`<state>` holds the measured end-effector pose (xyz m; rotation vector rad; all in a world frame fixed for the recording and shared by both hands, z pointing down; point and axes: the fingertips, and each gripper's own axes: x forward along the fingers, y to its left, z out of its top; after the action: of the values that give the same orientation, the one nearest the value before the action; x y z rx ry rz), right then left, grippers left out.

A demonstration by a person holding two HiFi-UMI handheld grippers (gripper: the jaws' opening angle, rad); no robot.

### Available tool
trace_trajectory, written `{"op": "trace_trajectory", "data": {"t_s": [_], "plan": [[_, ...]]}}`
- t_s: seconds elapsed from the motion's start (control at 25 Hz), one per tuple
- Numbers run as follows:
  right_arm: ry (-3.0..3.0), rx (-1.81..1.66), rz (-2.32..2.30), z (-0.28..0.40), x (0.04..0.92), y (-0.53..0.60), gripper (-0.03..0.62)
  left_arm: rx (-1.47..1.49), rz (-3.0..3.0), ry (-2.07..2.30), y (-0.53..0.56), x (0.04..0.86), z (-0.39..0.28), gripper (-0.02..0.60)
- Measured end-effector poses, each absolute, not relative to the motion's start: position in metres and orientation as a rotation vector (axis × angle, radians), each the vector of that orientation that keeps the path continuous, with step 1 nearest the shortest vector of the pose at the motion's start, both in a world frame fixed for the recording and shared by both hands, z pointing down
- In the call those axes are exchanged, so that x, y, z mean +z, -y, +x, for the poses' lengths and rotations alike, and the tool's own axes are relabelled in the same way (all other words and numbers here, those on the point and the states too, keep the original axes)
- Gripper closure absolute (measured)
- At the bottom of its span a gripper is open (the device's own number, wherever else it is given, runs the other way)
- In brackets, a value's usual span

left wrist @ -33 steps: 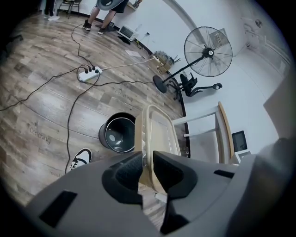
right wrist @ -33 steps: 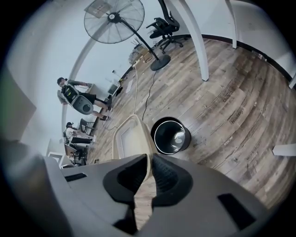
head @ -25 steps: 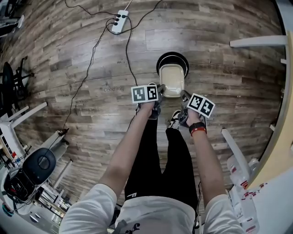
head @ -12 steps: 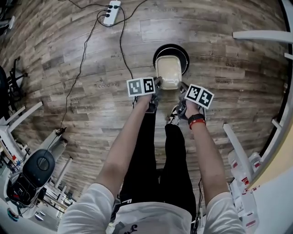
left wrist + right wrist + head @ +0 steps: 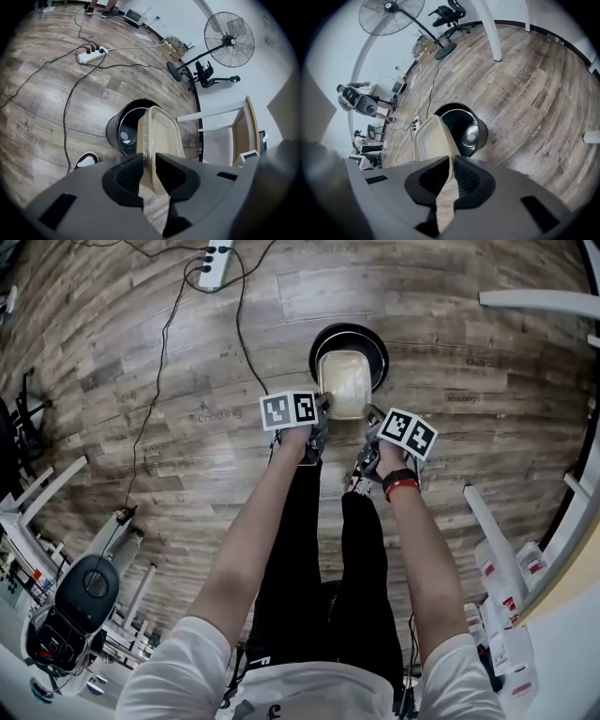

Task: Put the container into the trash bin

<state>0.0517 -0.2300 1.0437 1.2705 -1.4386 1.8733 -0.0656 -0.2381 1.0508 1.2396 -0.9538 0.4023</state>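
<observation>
Where the left gripper's (image 5: 149, 159) fingers (image 5: 126, 176) close: on a narrow gap, the dark pads pinching the near edge of the beige rectangular plastic container (image 5: 161, 136)
Right gripper (image 5: 451, 164) fingers (image 5: 426, 180): likewise narrow, clamped on the thin rim of the same container (image 5: 431, 138) from its other side
Container: carried between the two grippers, lid side up in the head view (image 5: 345, 381), its far end over the open mouth of the bin, its near end toward the person
Trash bin: black round bin (image 5: 375, 338) standing upright on the floor, with a shiny inner bucket showing in the right gripper view (image 5: 483, 136); the left gripper view shows its dark wall (image 5: 111, 131) just behind and left of the container
Marker cubes: the left one (image 5: 291, 410) and the right one (image 5: 410, 434) sit to either side of the container's near end
Hands: a red and black band (image 5: 403, 486) circles the right wrist
Shoe: a black and white shoe (image 5: 84, 160) rests on the boards near the bin
Floor: grey-brown wooden planks (image 5: 469, 381)
Power strip: white, with a black cable trailing from it (image 5: 214, 265), well apart from the bin
Fan: a standing fan (image 5: 228, 33) by the white wall, far behind
</observation>
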Motion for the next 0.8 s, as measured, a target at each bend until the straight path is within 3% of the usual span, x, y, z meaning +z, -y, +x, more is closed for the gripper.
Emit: {"op": "trace_trajectory", "data": {"t_s": [0.64, 0.8], "plan": [[1.320, 1.961, 1.341, 0.064, 1.090, 0.240, 0.543, 0.451, 1.204, 0.885, 0.255, 1.106, -0.052, 0.479], [1.264, 2.040, 1.365, 0.063, 1.098, 0.241, 0.543, 0.433, 1.163, 0.886, 0.256, 1.115, -0.052, 0.446]]}}
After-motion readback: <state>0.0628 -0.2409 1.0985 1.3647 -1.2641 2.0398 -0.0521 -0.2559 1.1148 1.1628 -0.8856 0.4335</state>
